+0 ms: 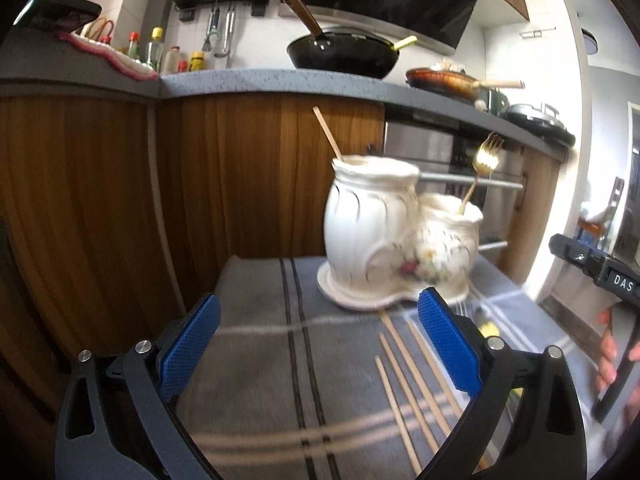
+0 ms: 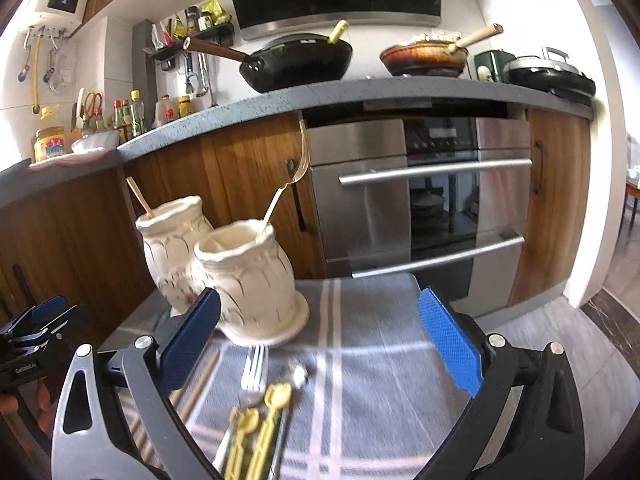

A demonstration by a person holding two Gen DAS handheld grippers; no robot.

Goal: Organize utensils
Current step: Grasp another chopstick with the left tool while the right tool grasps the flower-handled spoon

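front: white double pot [image 1: 396, 236] stands in the way | left: bare cloth [image 1: 256, 320], room to pass | middle: chopsticks [image 1: 416, 376] lie flat | right: bare cloth past the forks [image 2: 260, 408], room | behind: cupboard wall [image 1: 248, 168] close

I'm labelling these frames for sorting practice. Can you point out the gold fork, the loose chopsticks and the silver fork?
gold fork [image 1: 486, 156]: left wrist view, on its head, above the smaller jar.
loose chopsticks [image 1: 404, 384]: left wrist view, mid-shaft of one lying on the cloth.
silver fork [image 2: 256, 368]: right wrist view, on its tines.
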